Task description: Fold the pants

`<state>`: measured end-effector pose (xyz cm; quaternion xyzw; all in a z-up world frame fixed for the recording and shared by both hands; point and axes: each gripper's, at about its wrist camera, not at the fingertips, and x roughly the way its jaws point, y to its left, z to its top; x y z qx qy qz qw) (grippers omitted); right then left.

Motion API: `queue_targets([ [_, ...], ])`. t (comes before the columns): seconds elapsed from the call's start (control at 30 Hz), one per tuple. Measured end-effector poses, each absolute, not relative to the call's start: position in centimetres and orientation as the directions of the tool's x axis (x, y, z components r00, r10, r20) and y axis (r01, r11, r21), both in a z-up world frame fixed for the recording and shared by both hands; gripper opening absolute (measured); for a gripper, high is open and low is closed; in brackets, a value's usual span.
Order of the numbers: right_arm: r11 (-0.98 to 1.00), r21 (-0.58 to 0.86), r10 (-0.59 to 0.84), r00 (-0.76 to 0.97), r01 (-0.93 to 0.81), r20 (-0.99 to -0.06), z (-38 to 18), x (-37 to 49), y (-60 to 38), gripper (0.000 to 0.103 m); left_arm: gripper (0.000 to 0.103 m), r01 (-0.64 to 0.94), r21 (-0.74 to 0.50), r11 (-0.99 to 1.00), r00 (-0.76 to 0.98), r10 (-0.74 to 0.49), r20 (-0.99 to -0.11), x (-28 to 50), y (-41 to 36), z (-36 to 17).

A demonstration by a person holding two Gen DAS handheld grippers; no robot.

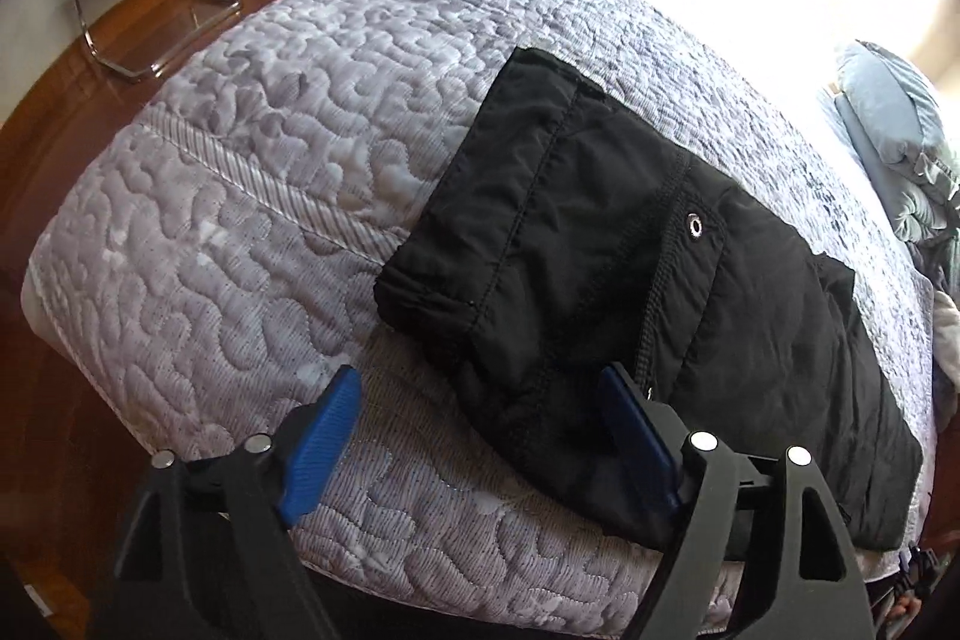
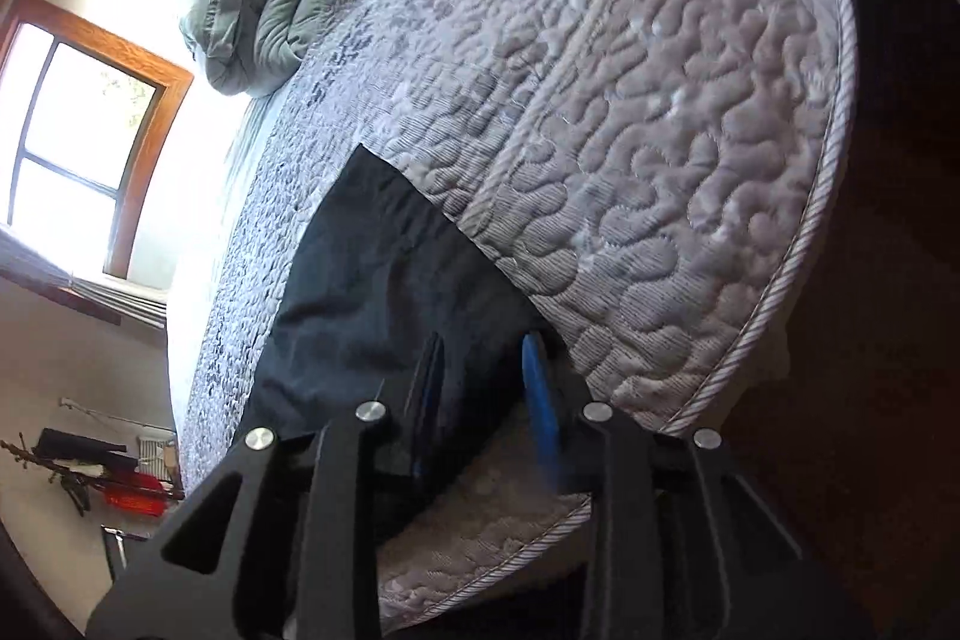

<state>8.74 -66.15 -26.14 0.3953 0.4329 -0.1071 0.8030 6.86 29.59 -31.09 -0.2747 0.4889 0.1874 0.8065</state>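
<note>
On the quilted mattress (image 1: 240, 160) lie folded black pants (image 1: 630, 280), both tongs (image 1: 480, 436) (image 2: 486, 400) spread, gripping nothing.

The left gripper (image 1: 480, 436) consists of two matte black, angular finger arms with triangular cut-outs, each arm carrying two round silver screw heads, and each arm ends in a flat blue ribbed pad (image 1: 321, 445). The right gripper (image 2: 486, 400) has the same construction: black plastic arms with triangular openings, four bright metal screw heads set in a row across the arms, and narrow blue pads (image 2: 540, 400) seen edge-on at the tips. No cables, markings, sleeves or skin can be made out in either wrist view.
</note>
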Motion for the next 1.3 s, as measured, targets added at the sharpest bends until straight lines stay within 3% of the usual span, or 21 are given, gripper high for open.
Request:
queue_targets([
  [0.13,0.732,0.532,0.182,0.629,0.427,-0.756,-24.4,9.8,-63.7,0.027,0.085,-0.562,-0.284,0.777,0.48,0.026,-0.877,6.8,28.4,-31.3],
  [0.27,0.729,0.515,0.227,0.551,0.45,-0.803,-27.7,11.7,-62.7,0.027,0.088,-0.557,-0.288,0.779,0.476,0.015,-0.879,7.6,27.6,-31.8],
  [0.33,0.71,0.51,0.25,0.503,0.485,-0.827,-29.8,11.8,-62.7,0.018,0.09,-0.572,-0.282,0.77,0.471,0.026,-0.882,7.9,27.6,-32.1],
  [0.4,0.699,0.523,0.256,0.512,0.488,-0.82,-30.2,11.4,-63.2,0.015,0.09,-0.603,-0.261,0.754,0.439,0.04,-0.898,7.8,27.7,-32.8],
  [0.47,0.646,0.59,0.281,0.567,0.484,-0.774,-29.6,10.3,-64.1,0.021,0.09,-0.621,-0.269,0.736,0.437,0.04,-0.899,7.8,27.8,-33.2],
  [0.53,0.592,0.64,0.267,0.63,0.49,-0.729,-28.8,8.7,-65.6,0.042,0.09,-0.626,-0.265,0.733,0.445,0.057,-0.894,7.8,27.5,-33.1],
  [0.57,0.559,0.662,0.265,0.649,0.5,-0.714,-28.8,7.9,-66.4,0.044,0.09,-0.625,-0.258,0.737,0.448,0.068,-0.891,7.7,27.2,-33.1],
  [0.87,0.347,0.798,0.359,0.716,0.493,-0.598,-32.7,6.2,-68.9,0.05,0.091,-0.658,-0.289,0.696,0.506,0.124,-0.853,5.7,25.8,-32.9],
  [1.3,0.276,0.877,0.397,0.785,0.393,-0.476,-35.8,6.9,-67.6,0.057,0.091,-0.682,-0.278,0.677,0.512,0.17,-0.842,5.0,24.7,-32.3],
])
